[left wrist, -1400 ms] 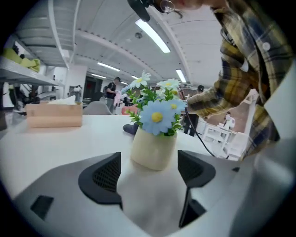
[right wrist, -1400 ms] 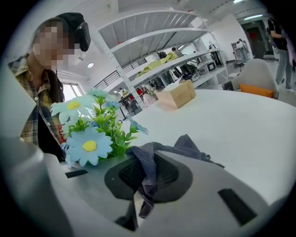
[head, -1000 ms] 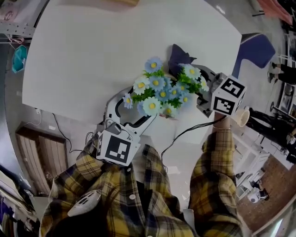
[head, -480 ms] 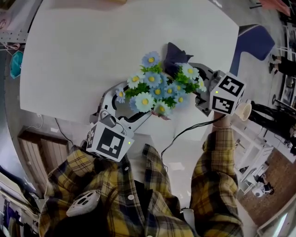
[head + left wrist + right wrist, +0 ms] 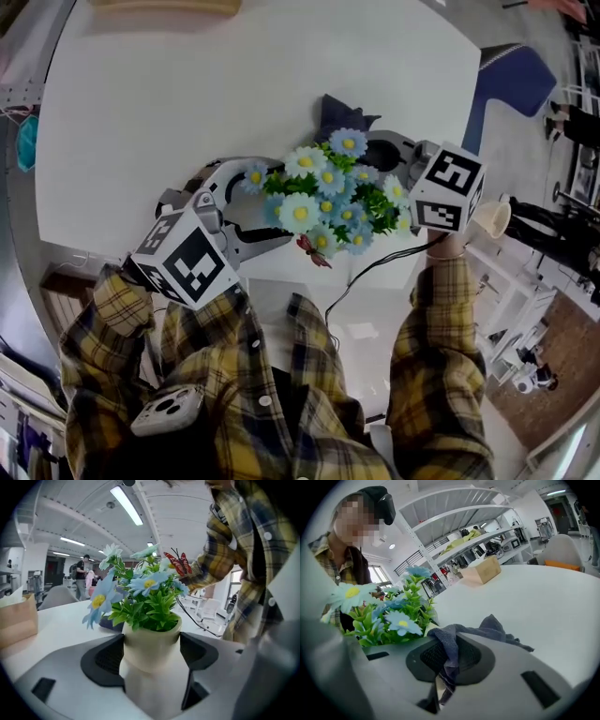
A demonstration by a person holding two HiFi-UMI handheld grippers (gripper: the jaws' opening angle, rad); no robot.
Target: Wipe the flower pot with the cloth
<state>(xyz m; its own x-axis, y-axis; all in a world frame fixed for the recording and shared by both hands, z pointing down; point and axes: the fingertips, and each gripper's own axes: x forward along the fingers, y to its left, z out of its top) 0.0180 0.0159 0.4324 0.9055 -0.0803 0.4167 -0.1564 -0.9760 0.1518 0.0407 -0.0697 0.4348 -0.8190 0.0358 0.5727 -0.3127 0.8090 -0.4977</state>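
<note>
White table: round and mostly bare. It serves as the work surface, and the action sits close to its near edge, within easy reach of the person.
Plaid sleeves: both forearms reach forward from either side, so the two tools meet at the plant from opposite flanks.
Left gripper: its jaws are clamped on the pot's body, one dark pad against each side. I judge this to be the steadying grip that stops the pot turning or tipping under the rubbing.
Right gripper: its jaws are pressed together, pinching a fold of cloth, with the rest draped over the upper jaw. It comes in from the far right side of the plant.
Flower pot: cream with a flared lip, upright, held low enough that its upper wall stays exposed. No view shows whether its base rests on the table.
Flowers: blue and white daisies on green leaves, spreading wide enough to hide the pot from above.
Cloth: dark blue-grey, bunched, with a loose tail pointing away from the person. It lies just beside the foliage. I cannot tell whether it touches the pot wall.
Butterfly: small, red, perched on the side of the bouquet nearest the person.
Step in hand: wiping looks to be at or near its start. The cloth must get under the leaves to reach the wall.
</note>
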